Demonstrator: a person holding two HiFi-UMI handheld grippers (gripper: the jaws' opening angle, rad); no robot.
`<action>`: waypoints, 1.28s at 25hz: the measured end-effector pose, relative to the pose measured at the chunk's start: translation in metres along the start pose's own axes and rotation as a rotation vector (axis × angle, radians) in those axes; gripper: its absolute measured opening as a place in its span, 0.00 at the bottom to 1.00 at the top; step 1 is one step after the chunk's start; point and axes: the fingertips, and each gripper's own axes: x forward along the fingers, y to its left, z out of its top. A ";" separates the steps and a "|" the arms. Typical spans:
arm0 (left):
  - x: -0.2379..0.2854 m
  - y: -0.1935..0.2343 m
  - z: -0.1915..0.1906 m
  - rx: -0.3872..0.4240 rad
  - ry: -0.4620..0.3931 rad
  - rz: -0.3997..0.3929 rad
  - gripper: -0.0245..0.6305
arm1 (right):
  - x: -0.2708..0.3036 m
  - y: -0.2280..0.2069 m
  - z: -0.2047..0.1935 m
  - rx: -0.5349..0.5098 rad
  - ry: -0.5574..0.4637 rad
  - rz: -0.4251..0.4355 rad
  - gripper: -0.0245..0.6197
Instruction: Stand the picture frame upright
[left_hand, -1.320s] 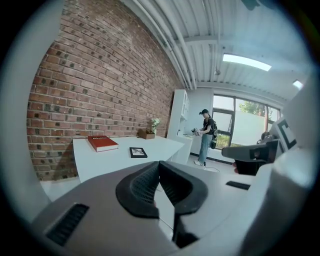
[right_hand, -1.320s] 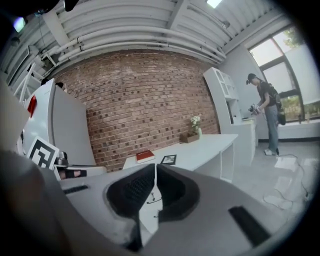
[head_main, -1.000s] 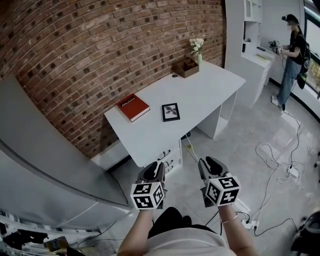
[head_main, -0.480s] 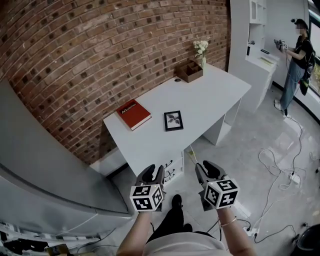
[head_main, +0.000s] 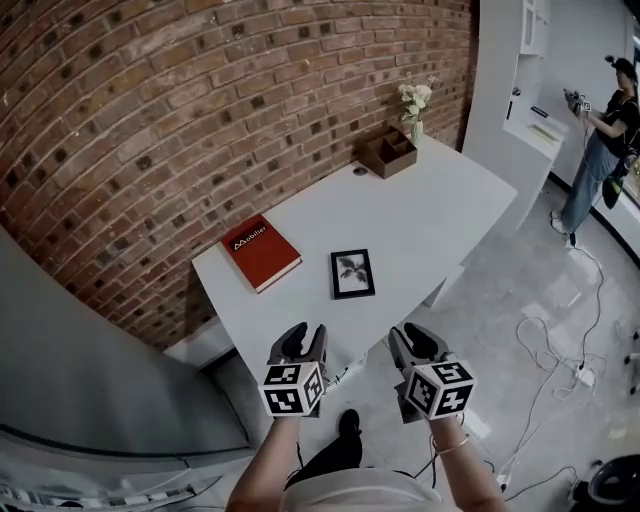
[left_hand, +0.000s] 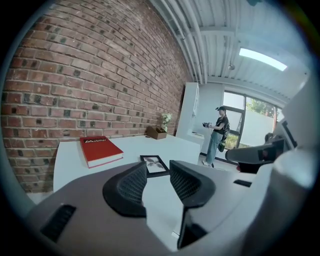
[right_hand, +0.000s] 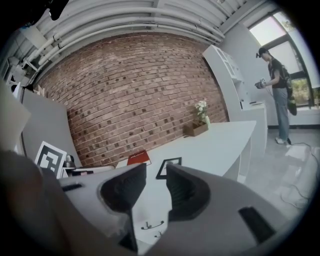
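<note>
A black picture frame (head_main: 352, 274) with a leaf print lies flat on the white desk (head_main: 430, 205), near its front edge. It shows past the jaws in the left gripper view as the frame (left_hand: 154, 165) and in the right gripper view as the frame (right_hand: 168, 167). My left gripper (head_main: 305, 342) hangs in front of the desk, short of the frame; its jaws are opening with nothing between them. My right gripper (head_main: 408, 341) is level with it to the right, open and empty.
A red book (head_main: 260, 251) lies left of the frame. A brown wooden organiser (head_main: 389, 152) and a small vase of white flowers (head_main: 415, 106) stand at the desk's far end by the brick wall. A person (head_main: 604, 142) stands at the far right. Cables (head_main: 560, 350) trail on the floor.
The view has come closer to the desk, so the frame and book sit nearer and lower. Both grippers stay side by side in front of me, their jaws a little wider apart.
</note>
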 end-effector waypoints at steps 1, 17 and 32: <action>0.010 0.005 0.004 0.000 0.003 -0.001 0.23 | 0.010 -0.002 0.004 0.000 0.004 -0.003 0.21; 0.105 0.039 0.030 -0.021 0.055 -0.059 0.23 | 0.101 -0.031 0.033 0.005 0.038 -0.053 0.21; 0.163 0.054 0.019 -0.073 0.120 0.006 0.23 | 0.177 -0.069 0.023 0.019 0.152 0.001 0.21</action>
